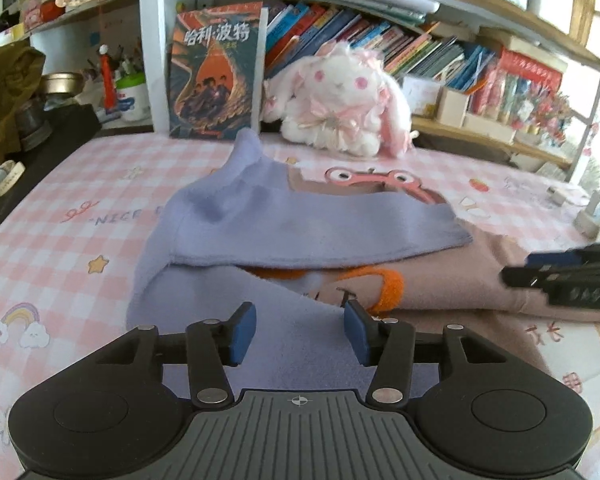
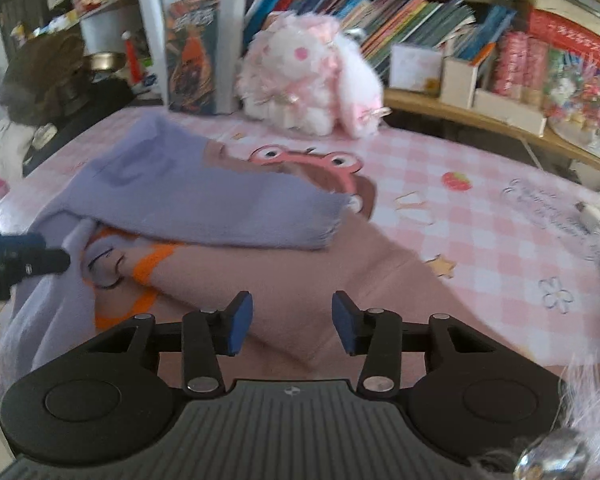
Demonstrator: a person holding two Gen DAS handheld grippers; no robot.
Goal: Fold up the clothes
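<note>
Our garment (image 1: 300, 216) lies on the checked worktop (image 1: 80, 184), a lilac sleeve (image 2: 204, 200) folded across its front. Both grippers, left (image 1: 300, 330) and right (image 2: 292, 326), hover with jaws spread, holding nothing, likely between folds.

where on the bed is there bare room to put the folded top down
The checked sheet lies bare right of the garment, out to the small items at its right edge. Another bare strip lies left of the garment's lilac sleeve. The back is crowded: plush rabbit, upright book.
</note>
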